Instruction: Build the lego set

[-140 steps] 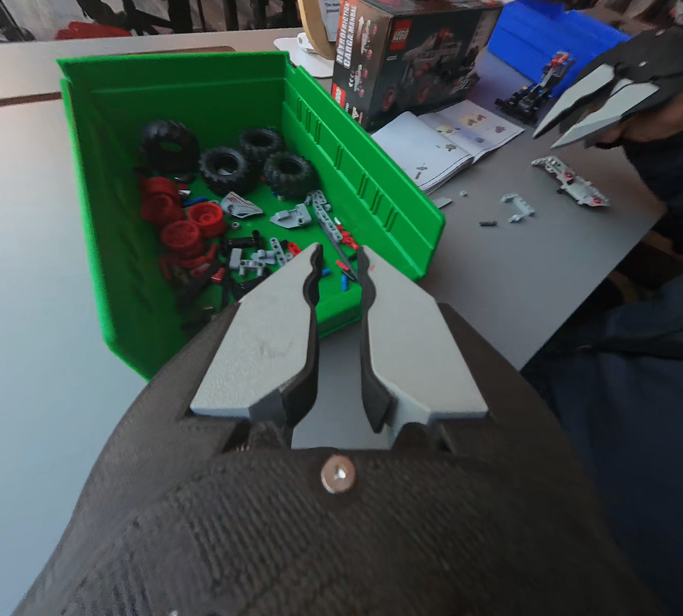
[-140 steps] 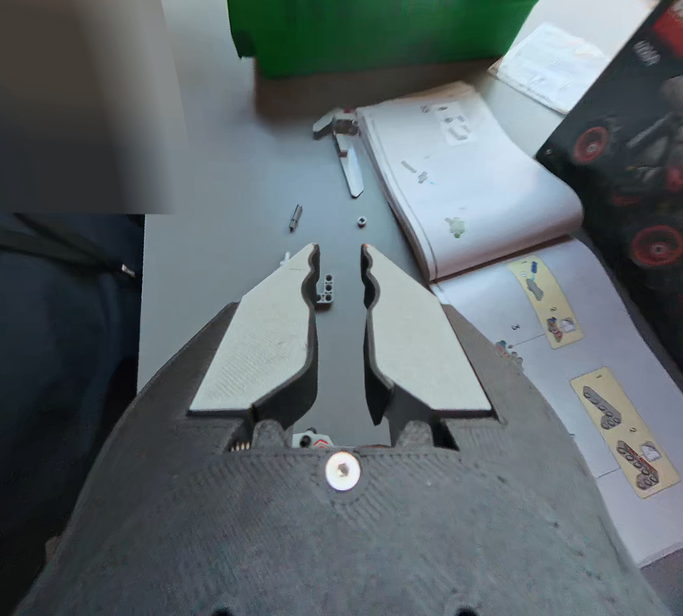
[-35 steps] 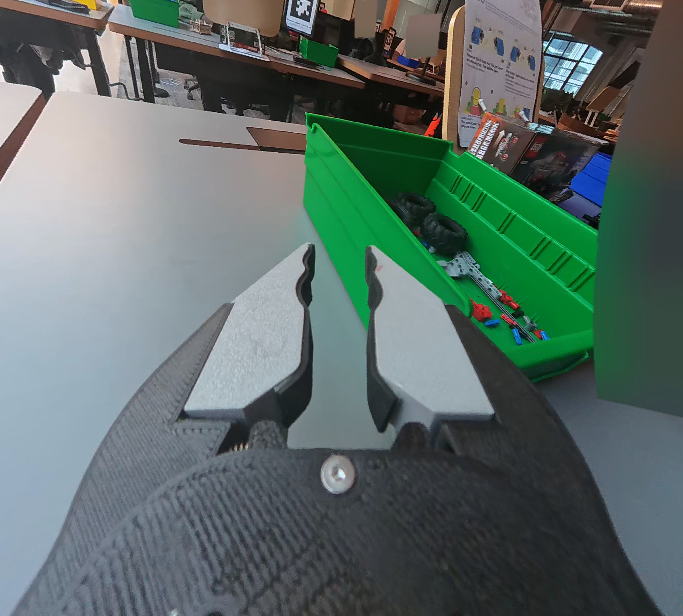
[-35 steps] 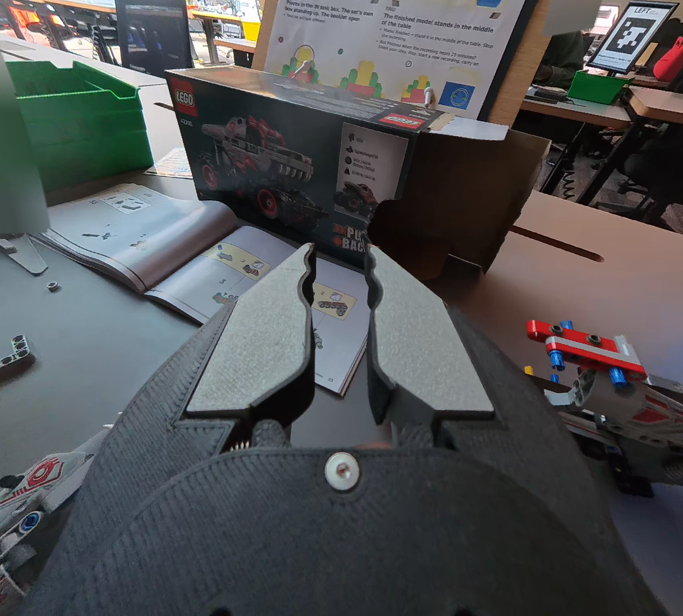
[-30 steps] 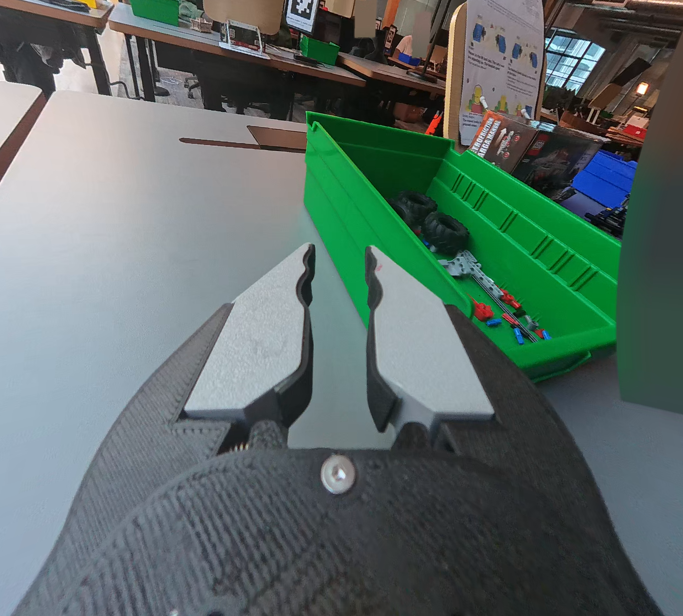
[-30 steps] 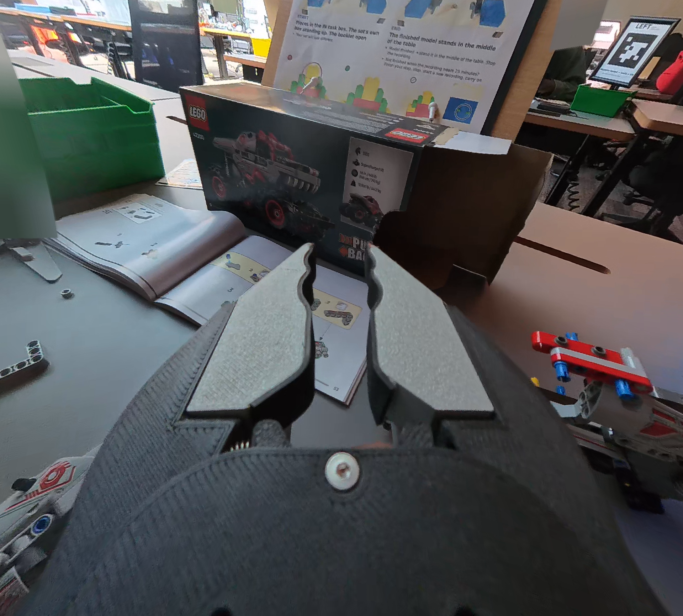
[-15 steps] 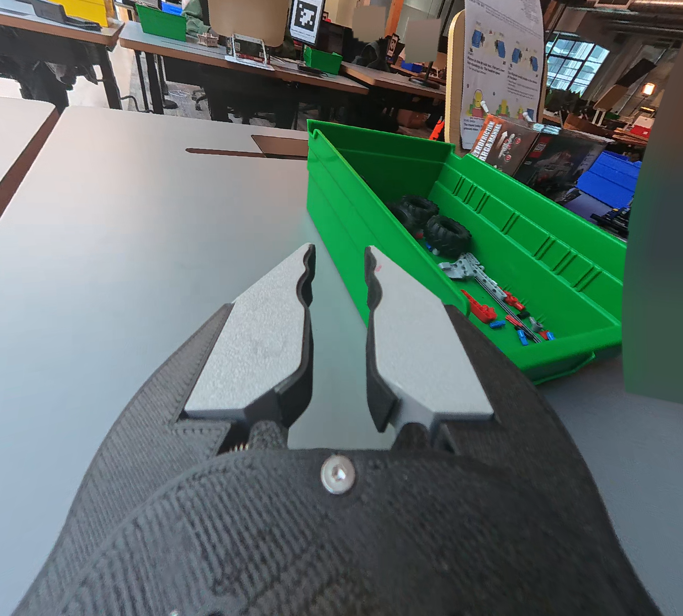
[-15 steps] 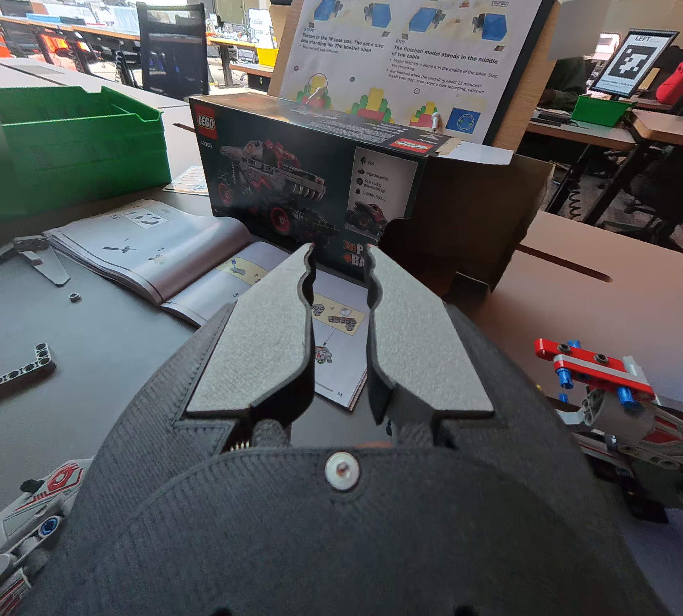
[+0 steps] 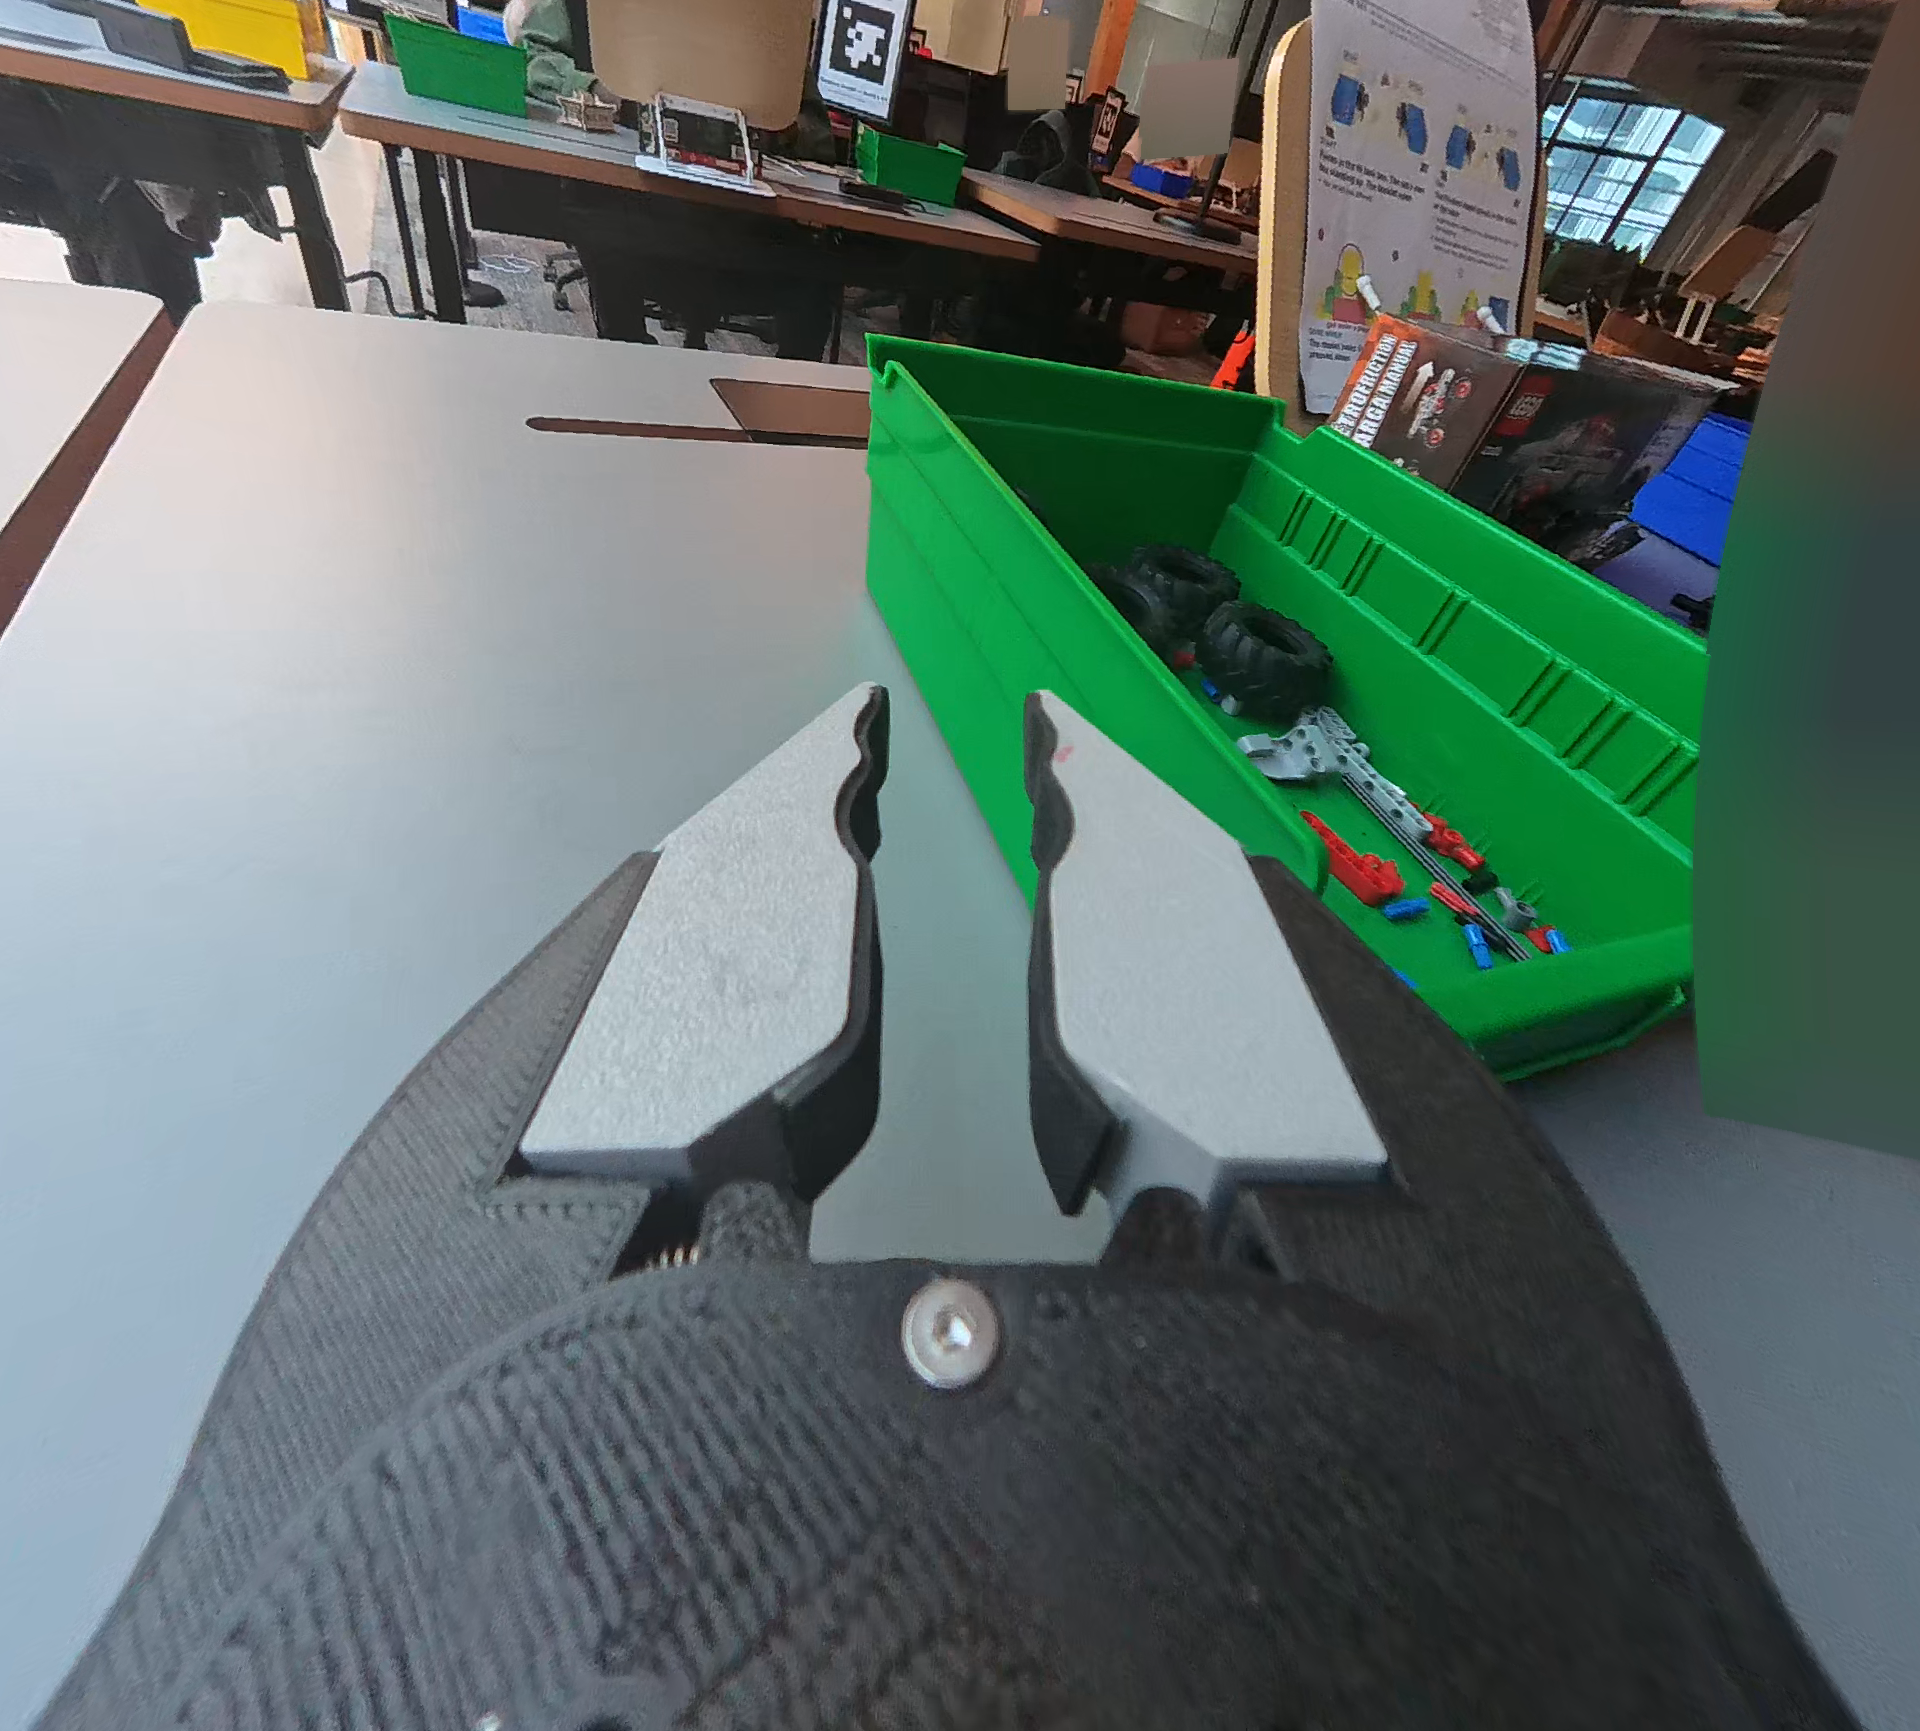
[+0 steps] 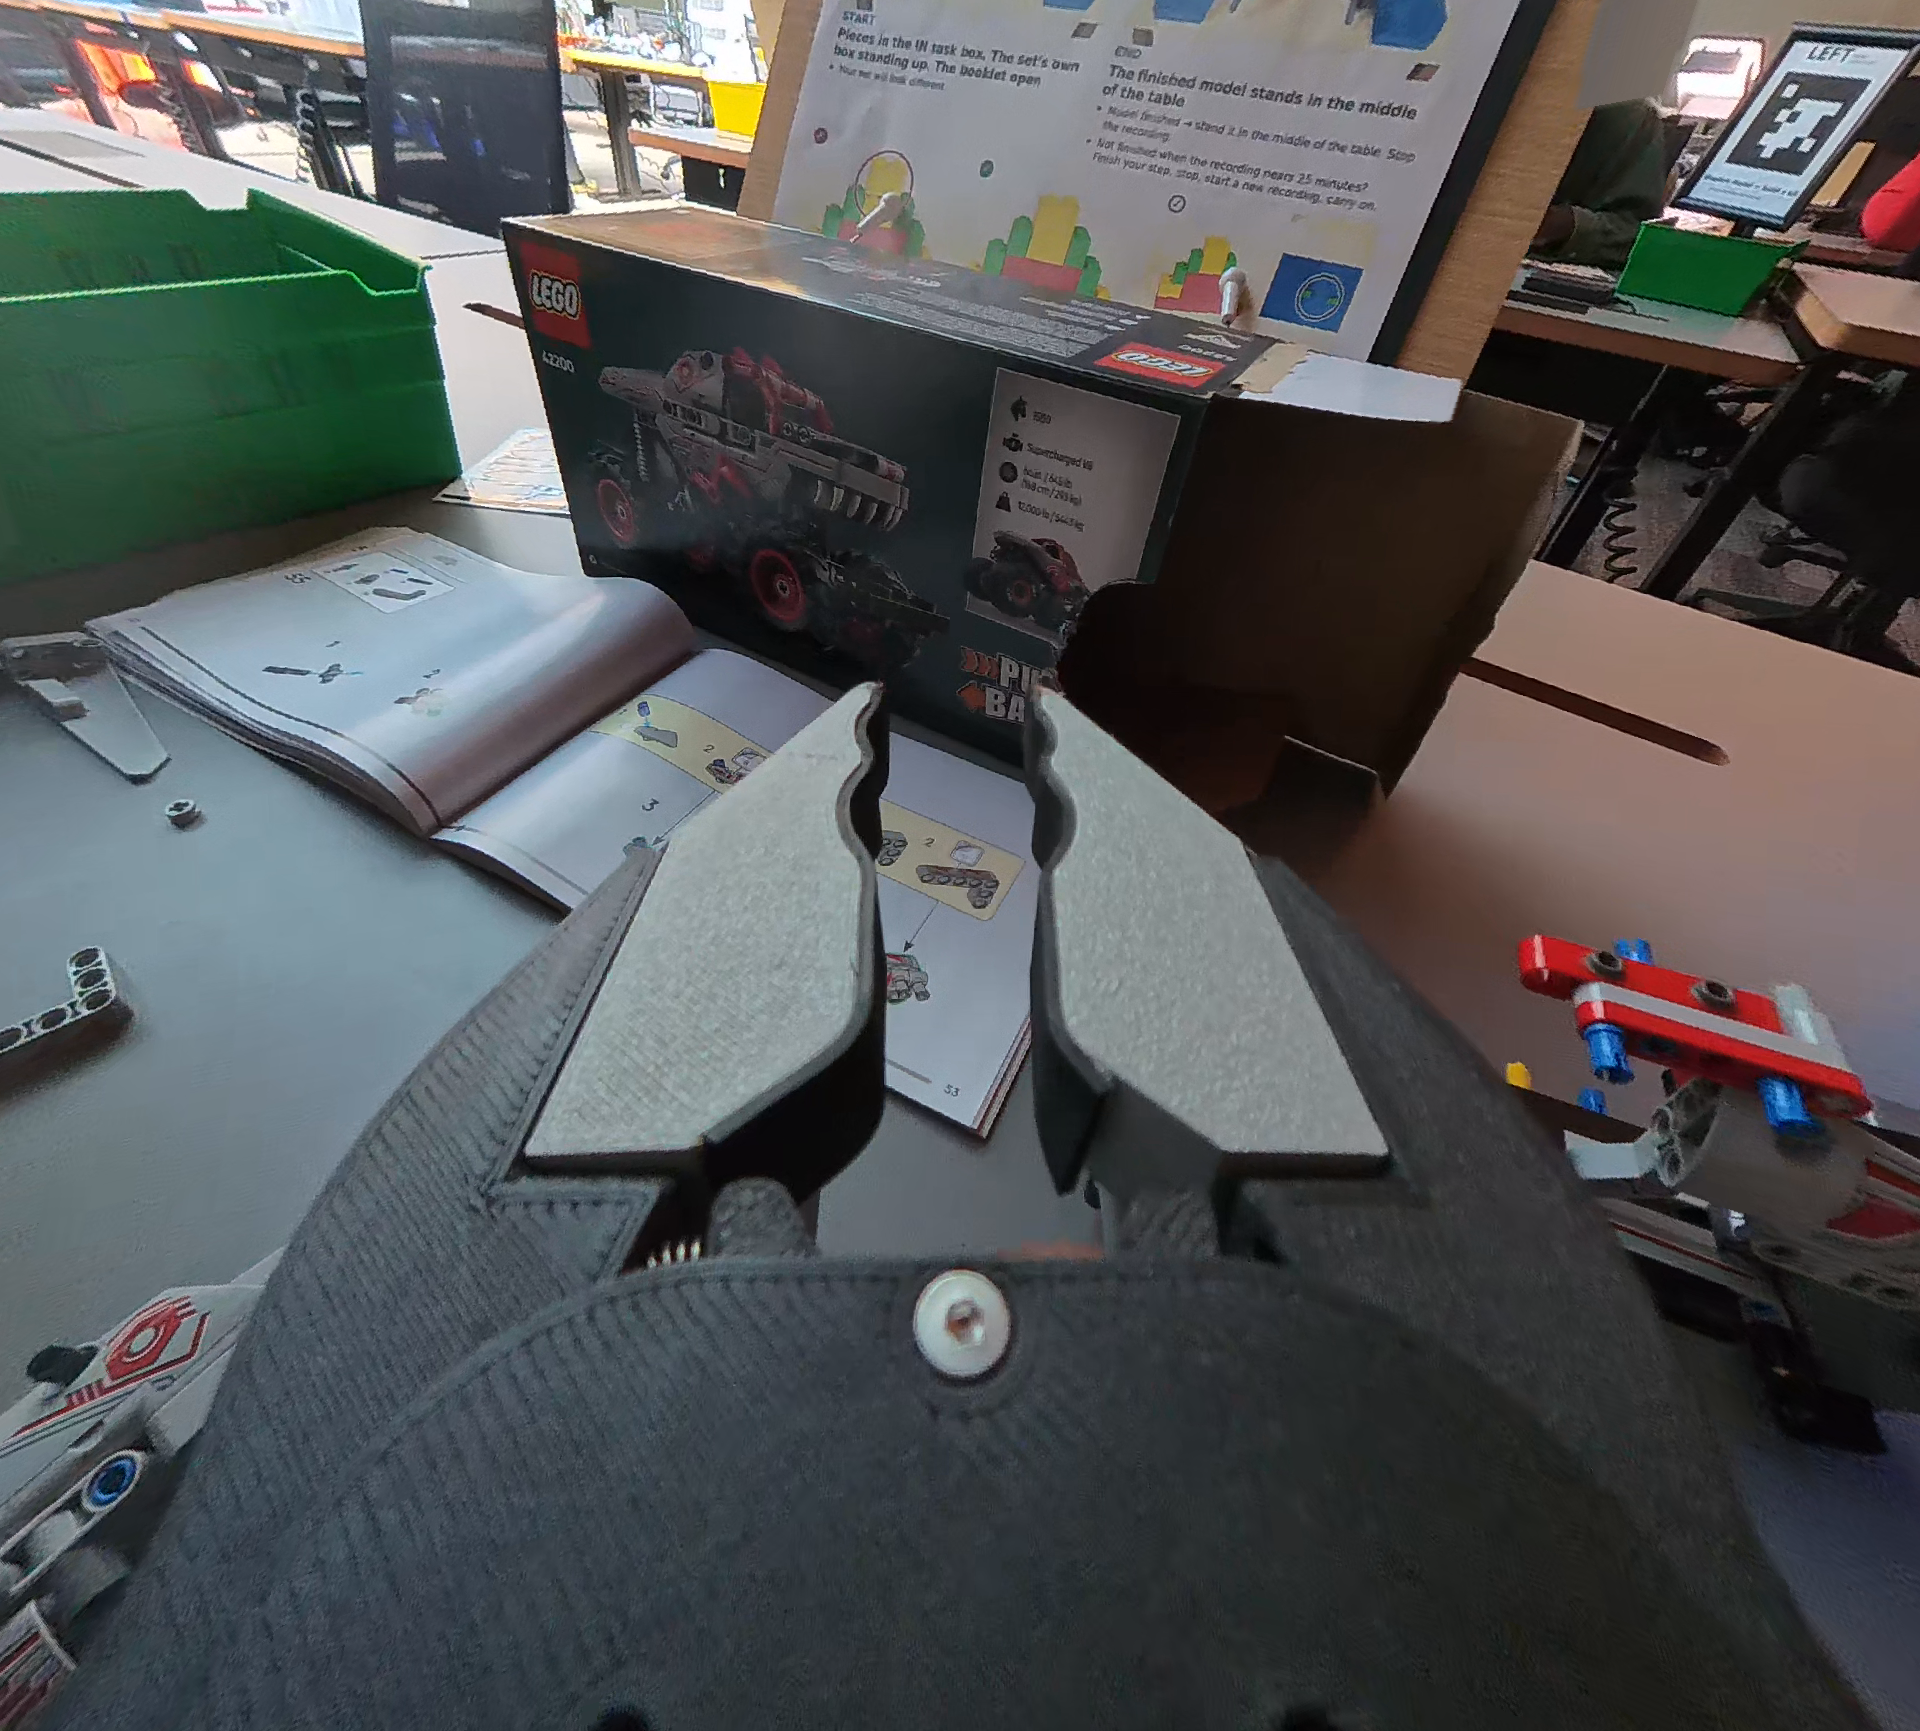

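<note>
A green bin (image 9: 1039,642) on the grey table holds black tyres (image 9: 1262,658), a grey beam (image 9: 1351,762) and small red and blue pieces (image 9: 1361,871). My left gripper (image 9: 956,720) is open and empty, low over the table just left of the bin. My right gripper (image 10: 956,725) is open and empty, above the open instruction booklet (image 10: 436,673) and facing the set's black box (image 10: 831,455). A partly built red, white and grey model (image 10: 1714,1089) stands at the right. A grey and red panel assembly (image 10: 94,1411) lies at the lower left.
A bent black beam (image 10: 62,1006), a small grey bush (image 10: 183,811) and a grey angled piece (image 10: 83,694) lie on the table left of the booklet. An instruction sheet on a cardboard stand (image 10: 1195,50) rises behind the box. Other work tables stand beyond. The grippers' ends are close to 65 cm from one another. Measured from the fingertips, the small grey bush (image 10: 183,811) is 25 cm or so from the right gripper and 40 cm from the left.
Over the last second both grippers have drifted only slightly, both staying open and empty. Earlier, the left one was above the bin and the right one pointed down at the table.
</note>
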The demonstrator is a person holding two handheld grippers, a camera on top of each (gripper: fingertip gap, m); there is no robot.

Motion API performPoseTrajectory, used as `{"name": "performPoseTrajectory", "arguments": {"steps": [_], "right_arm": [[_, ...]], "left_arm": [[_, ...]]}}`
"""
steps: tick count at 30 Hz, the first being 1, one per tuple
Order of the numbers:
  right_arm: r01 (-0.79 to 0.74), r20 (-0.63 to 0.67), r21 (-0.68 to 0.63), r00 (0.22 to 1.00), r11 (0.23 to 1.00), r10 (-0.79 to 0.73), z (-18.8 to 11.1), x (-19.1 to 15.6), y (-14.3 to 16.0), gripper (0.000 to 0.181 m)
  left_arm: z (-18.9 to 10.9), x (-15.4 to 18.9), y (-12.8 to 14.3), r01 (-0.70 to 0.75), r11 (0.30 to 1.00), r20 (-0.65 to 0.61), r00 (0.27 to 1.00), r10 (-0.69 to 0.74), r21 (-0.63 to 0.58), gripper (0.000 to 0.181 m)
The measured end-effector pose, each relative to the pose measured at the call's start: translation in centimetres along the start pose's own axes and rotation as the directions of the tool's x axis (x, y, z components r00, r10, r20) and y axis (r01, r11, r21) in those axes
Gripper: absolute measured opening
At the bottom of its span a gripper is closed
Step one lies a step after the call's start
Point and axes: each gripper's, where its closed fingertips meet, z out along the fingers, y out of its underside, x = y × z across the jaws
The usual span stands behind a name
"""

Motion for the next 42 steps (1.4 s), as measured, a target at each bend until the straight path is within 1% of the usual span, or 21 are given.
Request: {"name": "performPoseTrajectory", "arguments": {"steps": [12,17,33,39,42], "right_arm": [[0.034,0.042,0.031,0.999,0.999,-0.035,0.0,-1.5,-1.2,0.022],[0.042,0.06,0.031,0.997,0.999,-0.043,0.2,-2.0,-1.2,0.022],[0.032,0.085,0.014,0.996,0.999,-0.033,0.7,-2.6,-0.7,0.022],[0.033,0.121,0.027,0.992,0.999,-0.036,0.7,-3.5,-1.2,0.023],[0.033,0.159,0.033,0.987,0.999,-0.038,0.8,-4.5,-1.4,0.023]], "left_arm": [[-0.1,-0.5,-0.1,0.003,1.0,0.03,1.0,-0.003,0.004,0.023],[-0.2,-0.7,-0.2,-0.002,1.0,0.048,0.999,0.002,0.012,0.023],[-0.2,-0.6,-0.2,-0.016,1.0,0.045,0.999,0.015,0.011,0.023],[-0.2,-0.9,-0.2,-0.022,1.0,0.067,0.998,0.022,0.007,0.023],[-0.2,-1.1,-0.2,-0.033,0.999,0.088,0.996,0.032,0.01,0.023]]}}
